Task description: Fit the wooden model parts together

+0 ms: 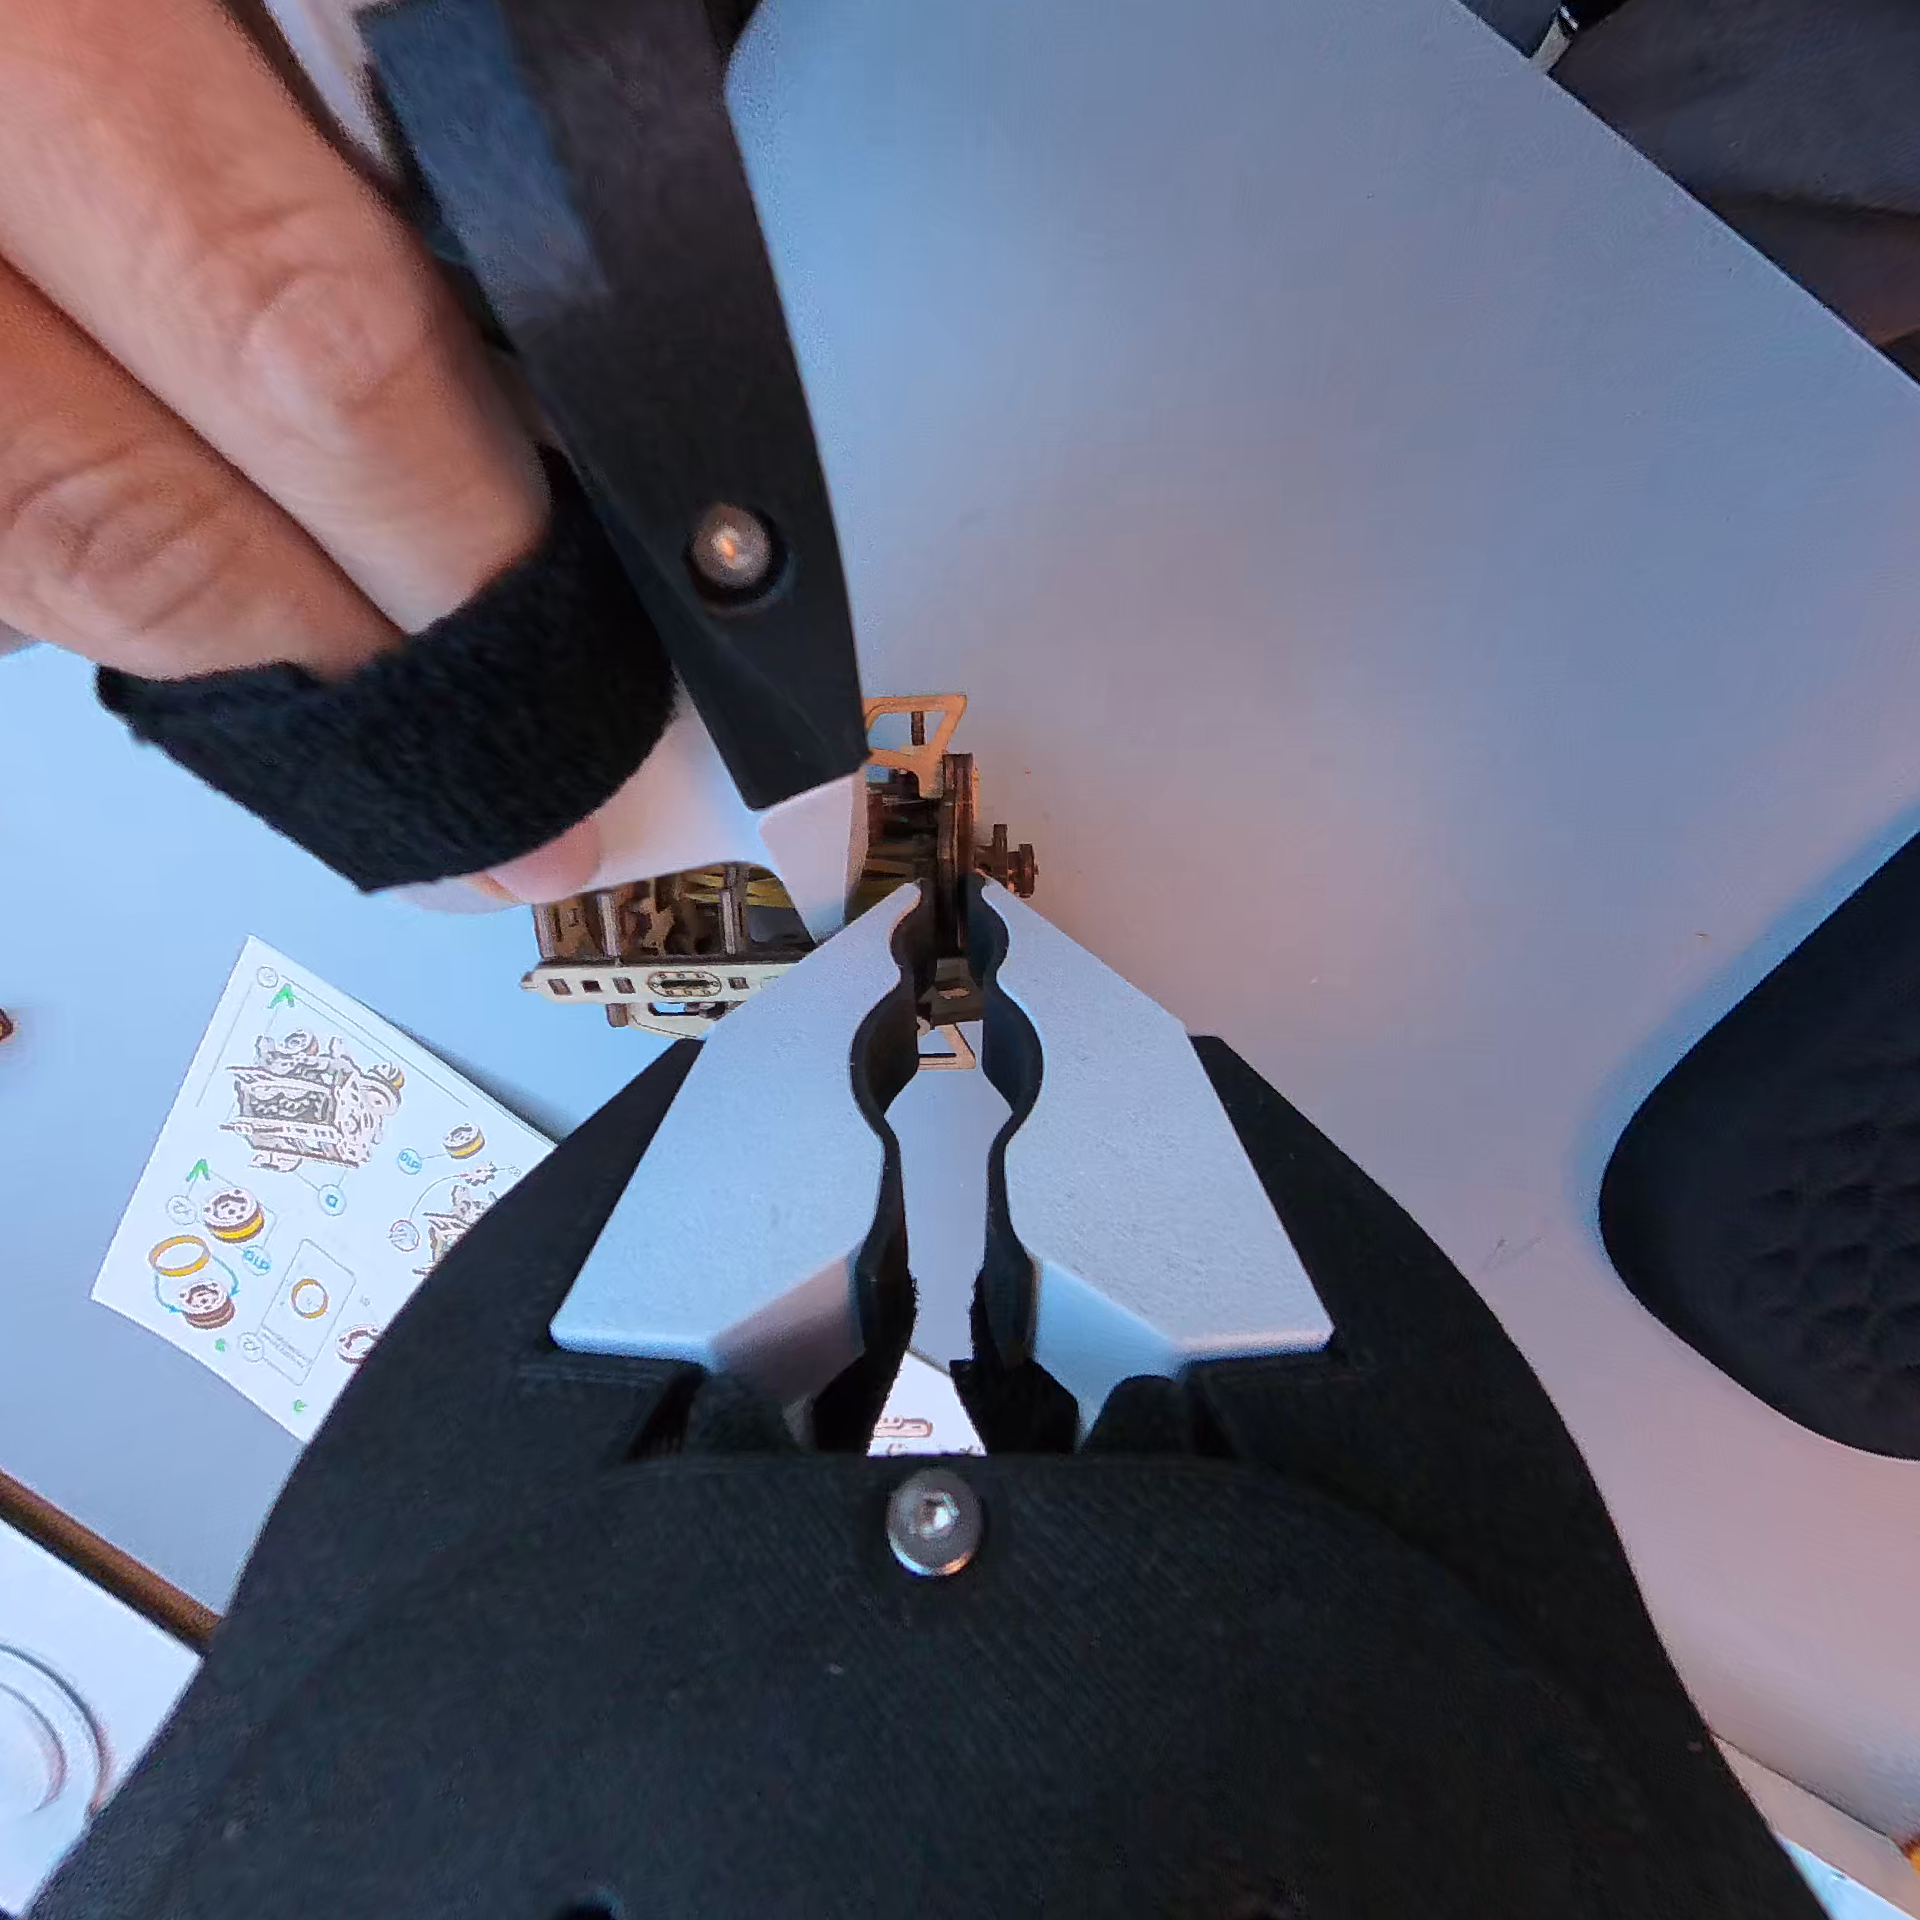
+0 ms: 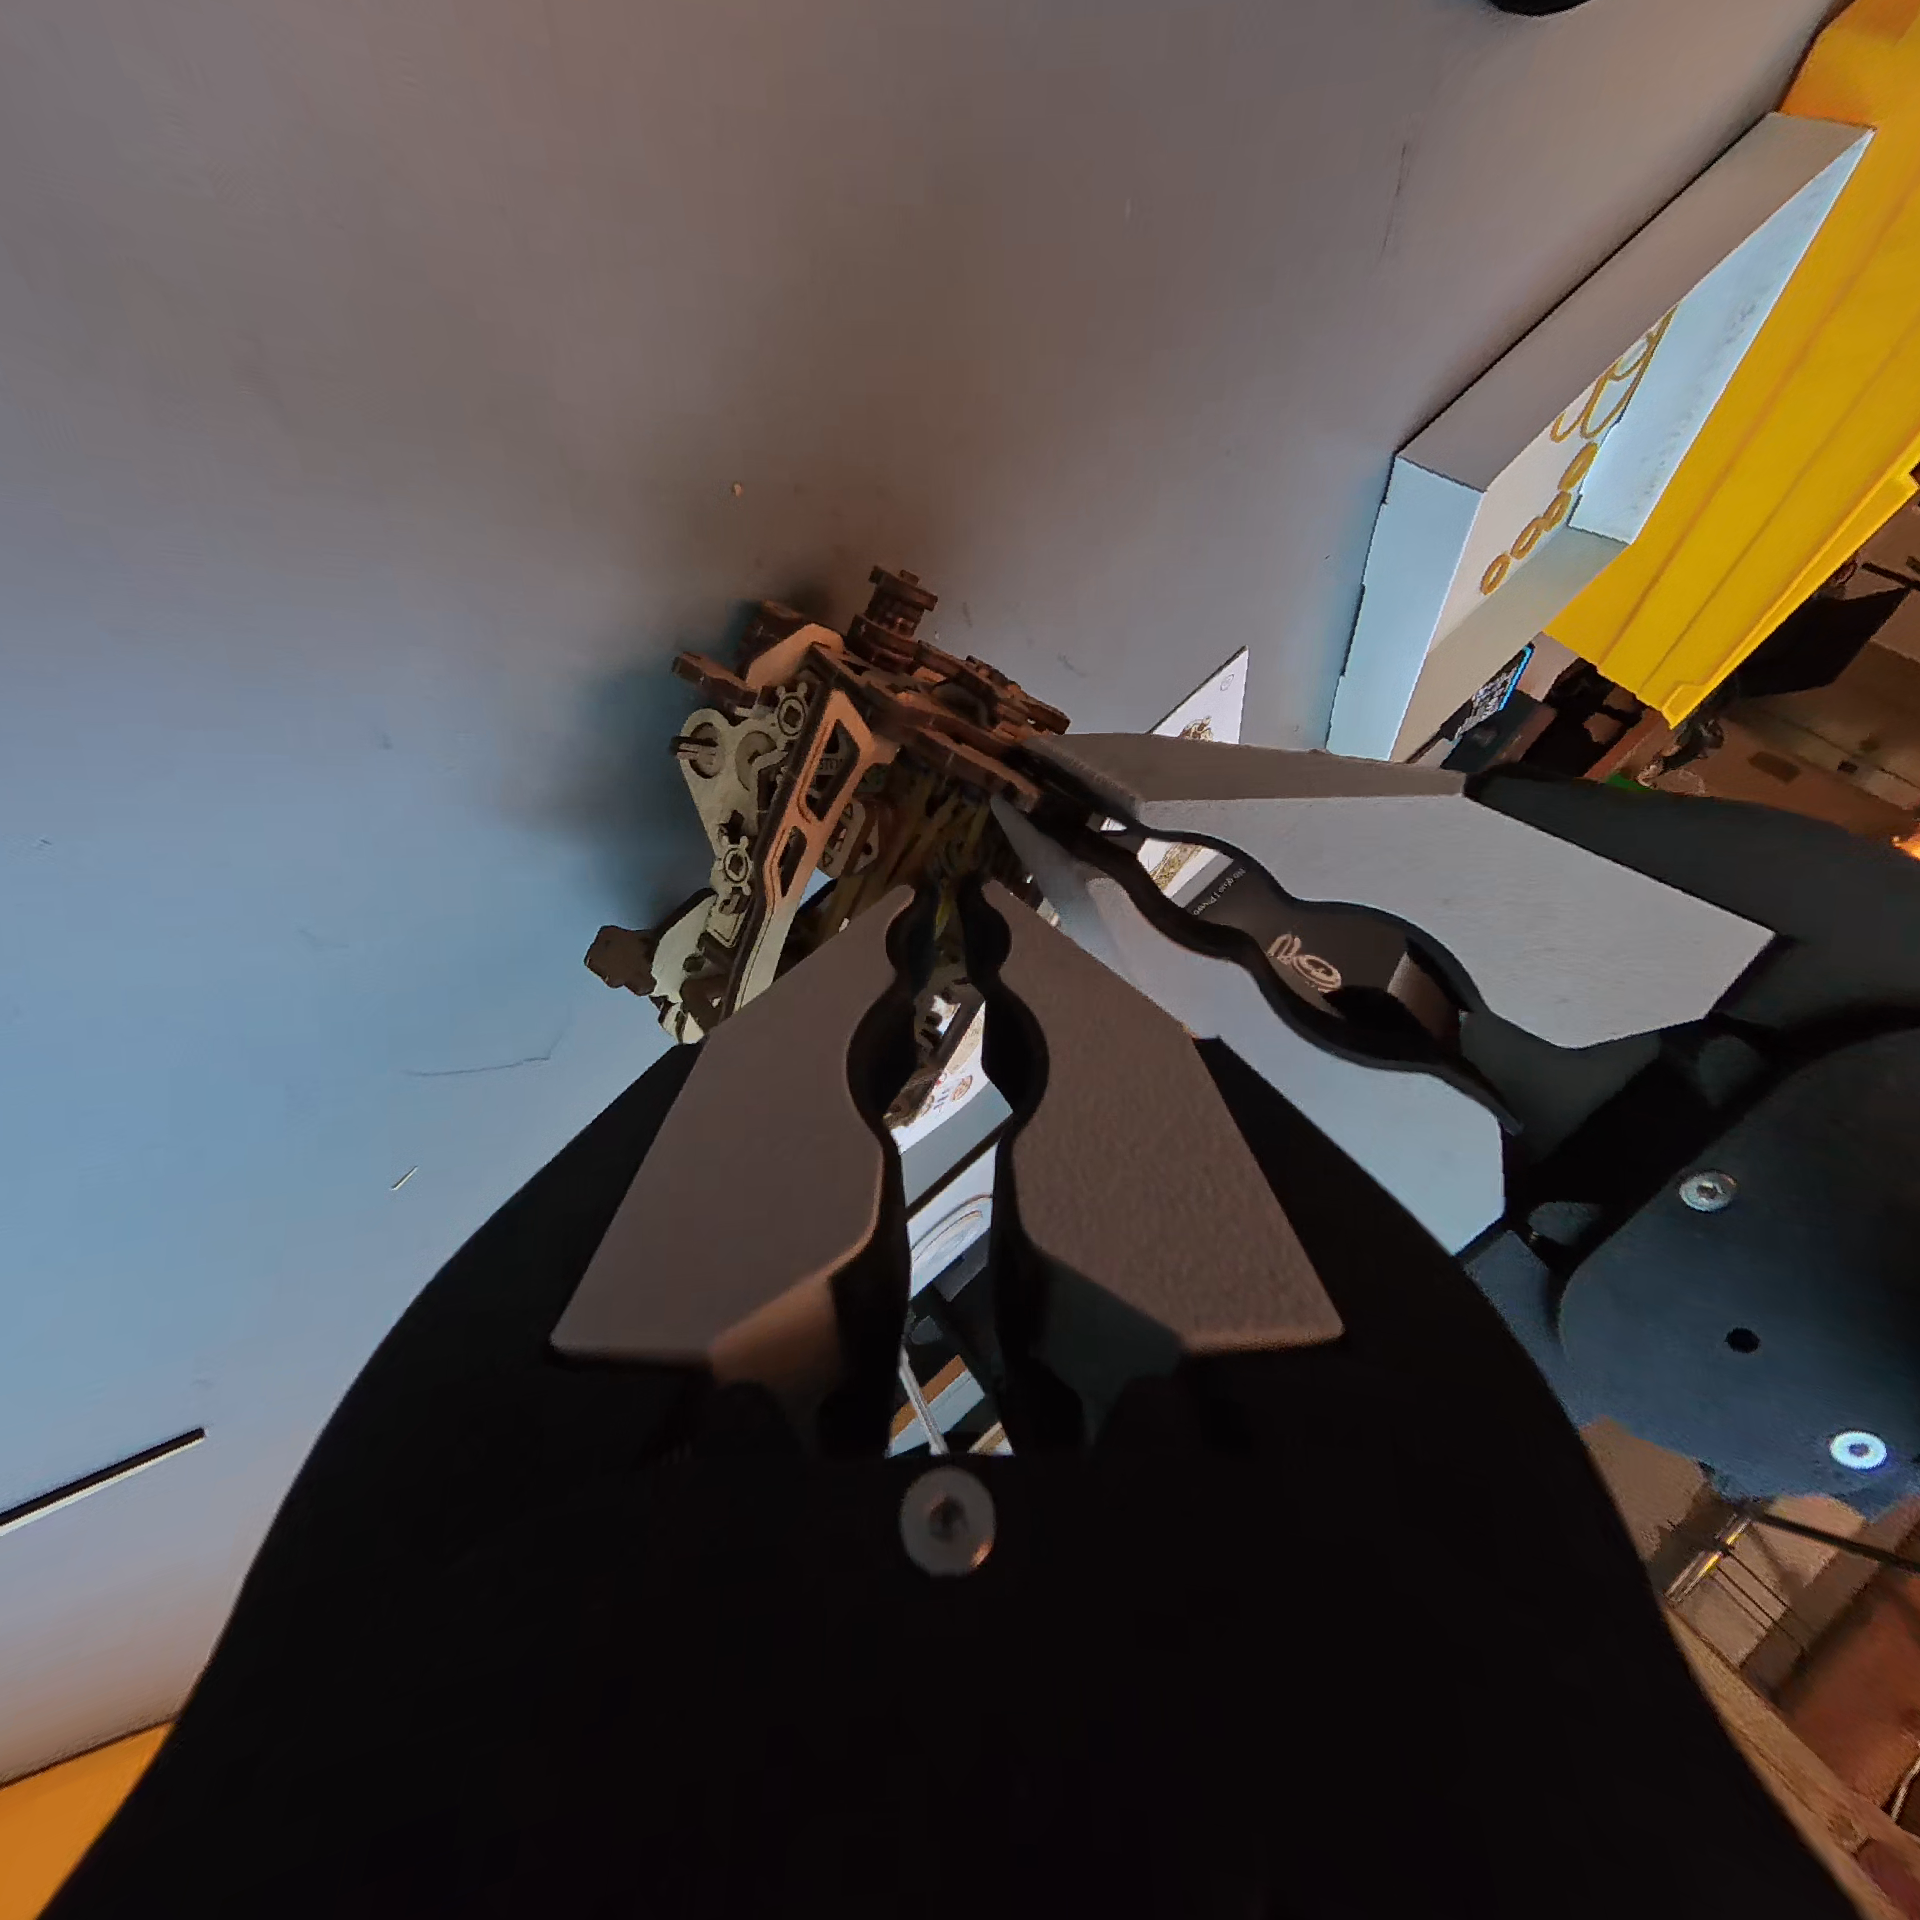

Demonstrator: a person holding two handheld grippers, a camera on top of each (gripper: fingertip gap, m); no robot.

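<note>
Both grippers clench the wooden model [image 1: 940, 831] at frame centre — left gripper [image 1: 948, 894], right gripper [image 2: 940, 899]. Light, brittle fretwork — best held by solid frame plates, I judge.

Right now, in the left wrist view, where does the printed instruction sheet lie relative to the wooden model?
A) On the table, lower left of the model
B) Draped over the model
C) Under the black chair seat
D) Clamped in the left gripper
A: the instruction sheet lies flat on the table, lower left of the wooden model, which the left gripper is closed on.
</note>
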